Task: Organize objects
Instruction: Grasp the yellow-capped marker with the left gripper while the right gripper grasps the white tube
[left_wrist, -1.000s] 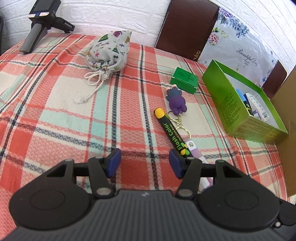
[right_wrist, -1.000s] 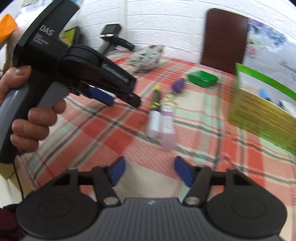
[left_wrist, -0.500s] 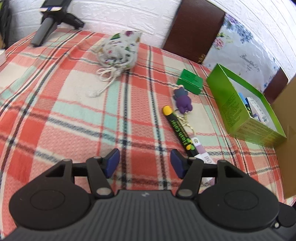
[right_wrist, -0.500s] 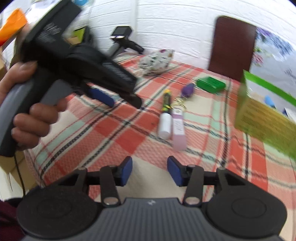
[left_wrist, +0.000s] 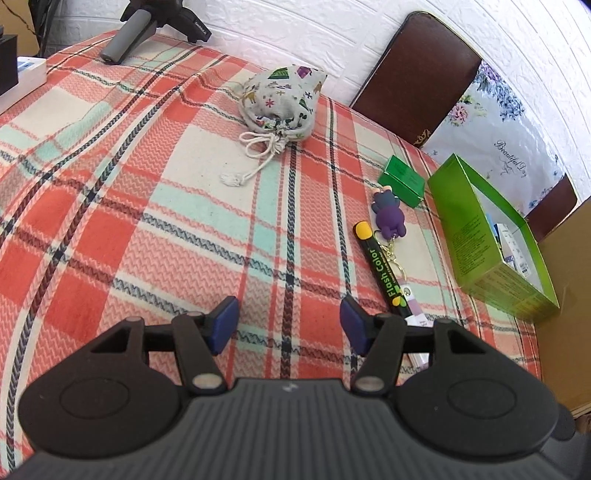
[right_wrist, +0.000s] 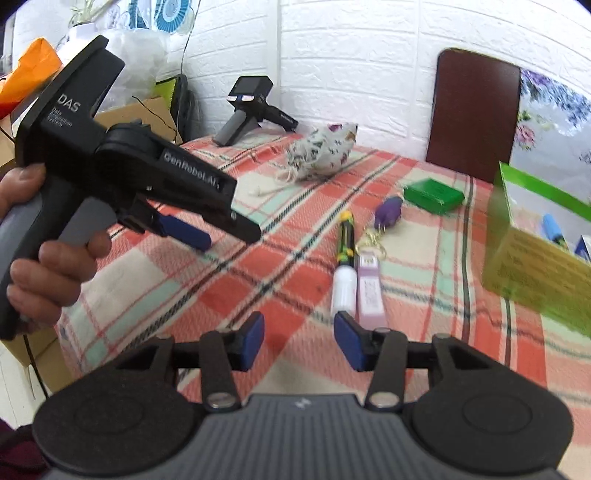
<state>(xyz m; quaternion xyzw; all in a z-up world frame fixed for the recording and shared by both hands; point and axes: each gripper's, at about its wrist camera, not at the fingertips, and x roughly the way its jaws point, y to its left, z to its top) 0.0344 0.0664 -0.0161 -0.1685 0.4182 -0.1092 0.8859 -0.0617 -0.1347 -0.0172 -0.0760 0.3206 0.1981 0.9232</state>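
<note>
On the plaid tablecloth lie a black "Flash Color" marker (left_wrist: 380, 266) (right_wrist: 345, 236), a purple bear keychain (left_wrist: 388, 214) (right_wrist: 388, 212), a pink tube (right_wrist: 369, 291) (left_wrist: 416, 314), a small green box (left_wrist: 402, 181) (right_wrist: 434, 194) and a printed drawstring pouch (left_wrist: 284, 99) (right_wrist: 321, 151). My left gripper (left_wrist: 289, 323) (right_wrist: 207, 232) hovers open over bare cloth, left of the marker. My right gripper (right_wrist: 299, 339) is open near the table's front edge, its right pad just short of the marker's white end and the pink tube.
An open green box (left_wrist: 465, 221) (right_wrist: 535, 273) with several small items inside stands at the right. A spare gripper device (left_wrist: 147, 26) (right_wrist: 251, 110) lies at the table's back. A brown chair back (right_wrist: 476, 110), a white brick wall, and cardboard (left_wrist: 565, 295) at the right edge.
The left gripper has slid left and rolled, so the marker and keychain now sit further right in its view. The right gripper's pads stand closer together than a second ago.
</note>
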